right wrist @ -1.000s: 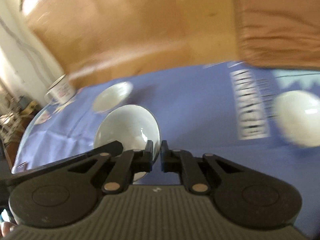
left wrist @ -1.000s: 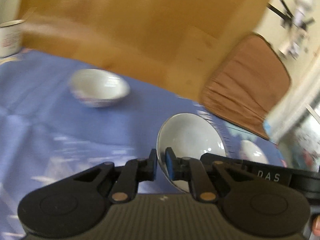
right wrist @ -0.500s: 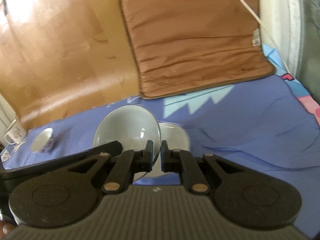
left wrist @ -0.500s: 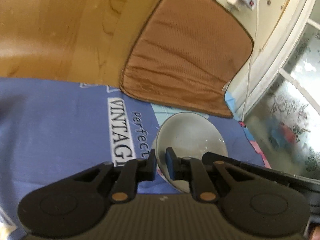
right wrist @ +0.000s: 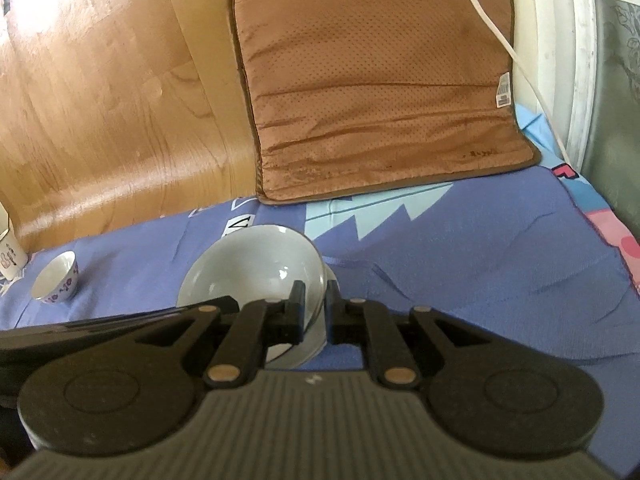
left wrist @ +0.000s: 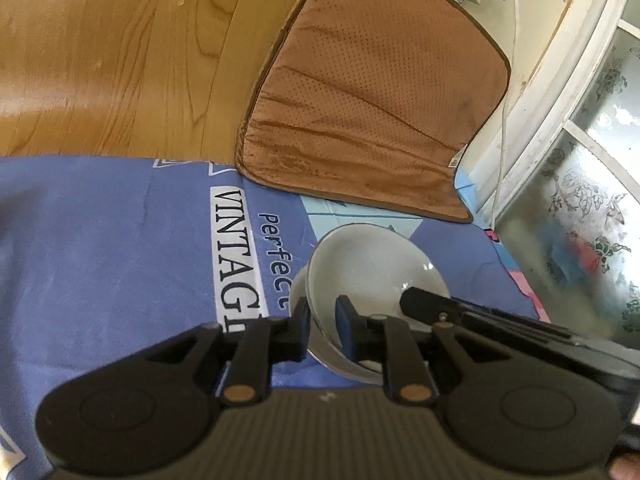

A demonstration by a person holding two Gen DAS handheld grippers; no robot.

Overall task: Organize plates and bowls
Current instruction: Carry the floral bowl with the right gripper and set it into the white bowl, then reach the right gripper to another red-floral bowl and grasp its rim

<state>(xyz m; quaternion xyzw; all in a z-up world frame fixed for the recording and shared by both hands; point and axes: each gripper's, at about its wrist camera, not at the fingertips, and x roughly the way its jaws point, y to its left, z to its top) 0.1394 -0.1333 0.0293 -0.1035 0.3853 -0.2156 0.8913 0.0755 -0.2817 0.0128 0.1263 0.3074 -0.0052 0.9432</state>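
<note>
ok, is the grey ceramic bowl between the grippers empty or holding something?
Empty. The grey ceramic bowl shows a bare glossy inside in both wrist views; it sits over another white dish underneath.

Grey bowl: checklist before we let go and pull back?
1. Grey bowl over the white bowl: ok.
2. Grey bowl seated in it: cannot tell.
3. Left gripper off the rim: cannot tell; its jaws have just been opening, with the rim between them.
4. Right gripper off the rim: not ok, jaws shut on it.
5. Small patterned cup apart from both bowls: ok.
</note>
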